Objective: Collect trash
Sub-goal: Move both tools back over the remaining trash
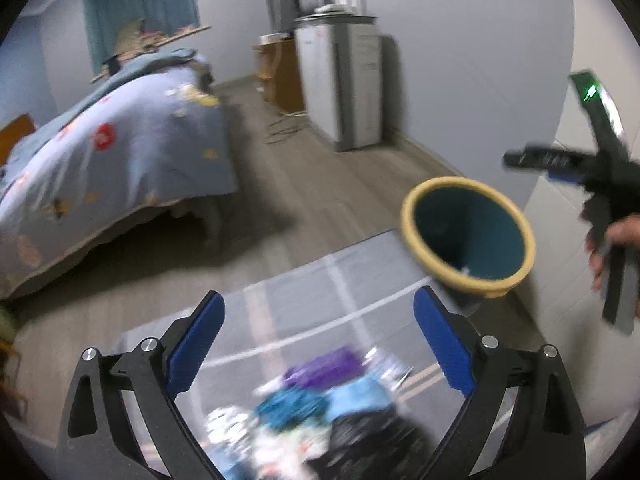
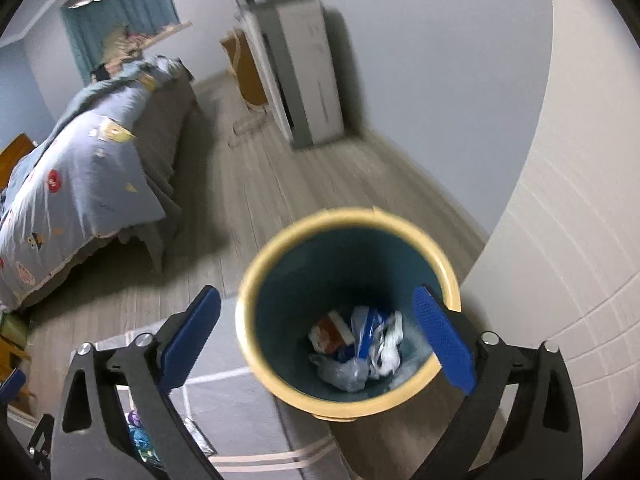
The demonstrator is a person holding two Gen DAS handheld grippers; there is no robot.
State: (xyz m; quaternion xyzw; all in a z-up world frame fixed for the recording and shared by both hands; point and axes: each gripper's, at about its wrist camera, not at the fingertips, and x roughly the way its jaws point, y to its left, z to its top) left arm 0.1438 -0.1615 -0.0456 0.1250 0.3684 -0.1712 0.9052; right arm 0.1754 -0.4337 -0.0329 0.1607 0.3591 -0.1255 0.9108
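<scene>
Above the yellow-rimmed teal plastic bin [image 2: 348, 312], the right hand-held gripper [image 2: 316, 344] is held spread and empty; the left hand-held gripper [image 1: 318, 344], likewise spread, is aimed at the heap of coloured wrappers [image 1: 320, 412] on the grey rug's [image 1: 304, 292] near edge, probably for the next pick.

Trash pile [image 1: 320, 412] under left gripper [image 1: 316, 344] motion-blurred, cut by bottom edge; bin [image 2: 348, 312] contents smeared, items unidentifiable.
</scene>
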